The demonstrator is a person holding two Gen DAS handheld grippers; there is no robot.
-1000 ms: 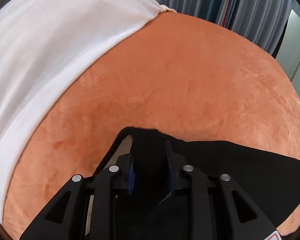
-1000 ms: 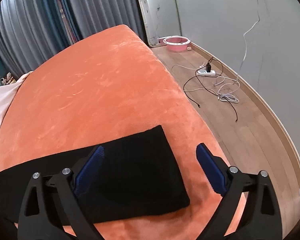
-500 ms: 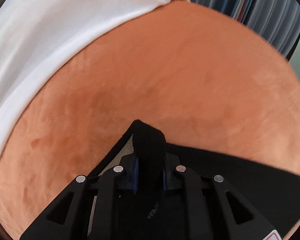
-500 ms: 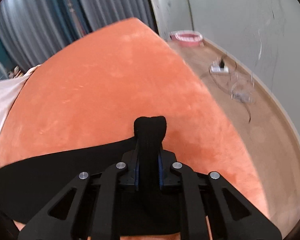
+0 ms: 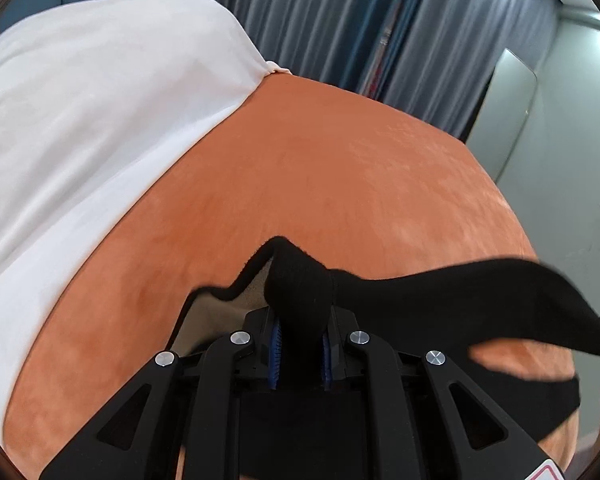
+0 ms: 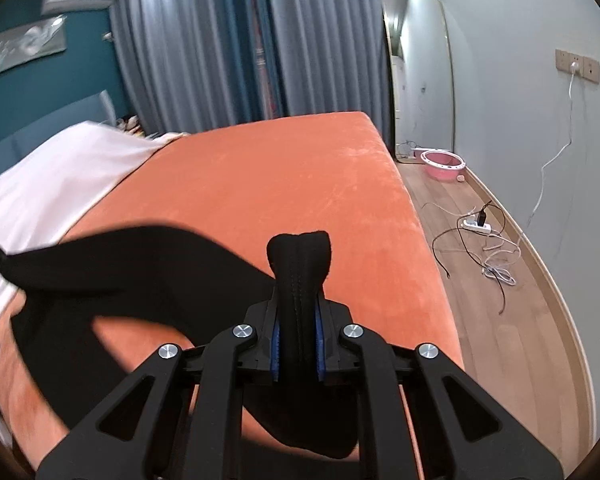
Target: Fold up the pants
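Note:
The black pants (image 5: pixel 480 296) hang lifted above the orange bed cover (image 5: pixel 340 184). My left gripper (image 5: pixel 300 344) is shut on a bunched fold of the pants, whose pale lining shows at the left. My right gripper (image 6: pixel 298 344) is shut on another fold of the pants (image 6: pixel 100 280), a stitched edge standing up between the blue pads. The cloth sags between the two grippers above the bed cover (image 6: pixel 280 184).
A white sheet (image 5: pixel 80 120) covers the bed's left part. Grey curtains (image 6: pixel 240 48) hang behind. On the wooden floor to the right lie a power strip with cables (image 6: pixel 478 226) and a pink basin (image 6: pixel 444 164). A mirror (image 6: pixel 418 72) leans on the wall.
The right gripper went from open over the pants to shut on them. Both grippers have risen, lifting the pants off the bed cover.

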